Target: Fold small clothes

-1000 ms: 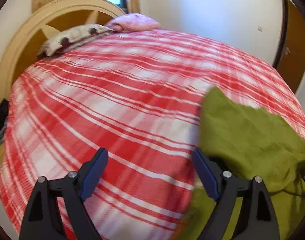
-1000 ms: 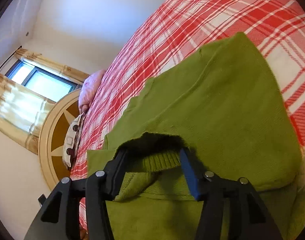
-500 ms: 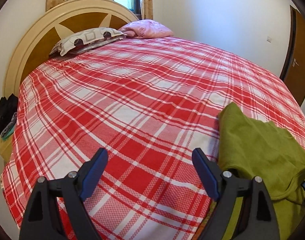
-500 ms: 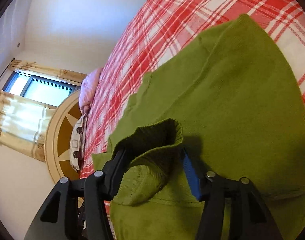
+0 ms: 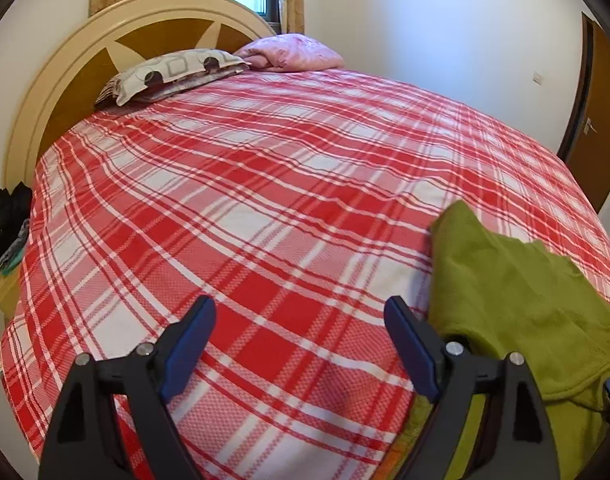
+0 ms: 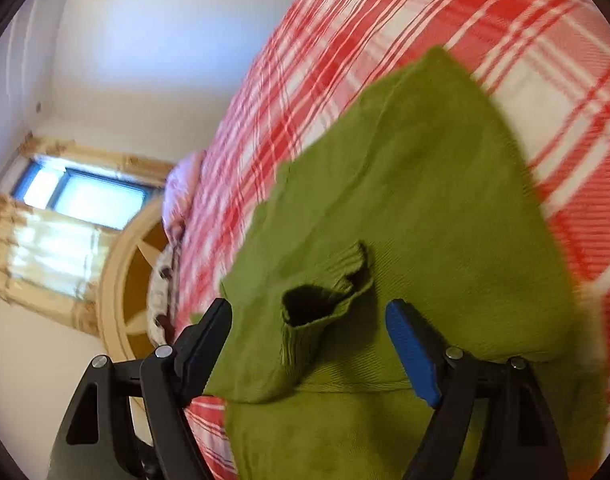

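On bed (image 5: 265,208), green sweater (image 6: 405,200) lies near edge, sleeve cuff (image 6: 325,300) laid over body; my right gripper (image 6: 309,344) opening, letting cuff go; my left gripper (image 5: 301,344) wide, empty; more folds left

left wrist: faces headboard (image 5: 45,92) | right wrist: rolled, close | shared: green garment (image 5: 517,300)

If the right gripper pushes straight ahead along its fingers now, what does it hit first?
Most likely the ribbed sleeve cuff of the green sweater, lying loose between the right gripper's opening jaws and untouched by either pad. Beyond it lies more sweater on the plaid bedspread. Depth is uncertain.
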`<state>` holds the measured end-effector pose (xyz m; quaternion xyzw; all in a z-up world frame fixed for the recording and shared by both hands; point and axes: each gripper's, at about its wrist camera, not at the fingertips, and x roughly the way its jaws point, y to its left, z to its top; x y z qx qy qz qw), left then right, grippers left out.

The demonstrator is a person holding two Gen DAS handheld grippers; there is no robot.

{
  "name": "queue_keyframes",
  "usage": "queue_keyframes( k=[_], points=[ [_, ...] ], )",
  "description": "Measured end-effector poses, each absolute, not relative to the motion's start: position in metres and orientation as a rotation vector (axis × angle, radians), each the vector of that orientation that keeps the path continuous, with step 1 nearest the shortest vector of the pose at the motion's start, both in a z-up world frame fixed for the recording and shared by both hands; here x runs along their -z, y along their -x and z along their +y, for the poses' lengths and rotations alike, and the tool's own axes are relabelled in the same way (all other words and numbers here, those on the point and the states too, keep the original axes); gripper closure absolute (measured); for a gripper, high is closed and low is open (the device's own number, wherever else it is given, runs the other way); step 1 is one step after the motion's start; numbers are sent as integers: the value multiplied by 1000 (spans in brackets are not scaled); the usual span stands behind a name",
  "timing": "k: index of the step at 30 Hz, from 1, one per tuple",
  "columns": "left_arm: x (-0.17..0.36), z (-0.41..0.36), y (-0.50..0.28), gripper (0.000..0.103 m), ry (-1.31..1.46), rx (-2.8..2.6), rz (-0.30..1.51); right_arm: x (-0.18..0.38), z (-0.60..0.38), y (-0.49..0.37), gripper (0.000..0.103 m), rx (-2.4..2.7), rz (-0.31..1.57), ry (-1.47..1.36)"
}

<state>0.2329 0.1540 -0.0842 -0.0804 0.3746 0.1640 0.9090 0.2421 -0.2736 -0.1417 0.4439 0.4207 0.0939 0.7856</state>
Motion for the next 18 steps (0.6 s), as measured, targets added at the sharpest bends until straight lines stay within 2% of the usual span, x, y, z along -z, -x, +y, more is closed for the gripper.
queue_keyframes(
  k=[3, 4, 5, 6, 7, 10, 16, 18],
  points=[
    [81, 150, -231, 14, 145, -339, 760, 135, -255, -259, 23, -177, 922, -826],
    [80, 150, -231, 14, 145, -339, 758, 133, -249, -263, 29, -170, 932, -774],
    [79, 150, -231, 14, 146, -338, 757, 132, -241, -269, 61, -160, 959, -702],
    [79, 150, -230, 14, 145, -337, 756, 135, -234, -275, 81, -160, 1008, -651],
    [78, 150, -230, 14, 139, -339, 754, 140, -229, -277, 95, -171, 1045, -634],
    [79, 152, -231, 14, 129, -356, 751, 126, -224, -275, 95, -174, 1004, -515],
    [81, 150, -234, 14, 122, -344, 762, 69, -235, -264, 96, -128, 786, -298],
    [80, 146, -234, 14, 110, -337, 756, 67, -242, -267, 96, -112, 785, -247]
  ],
)
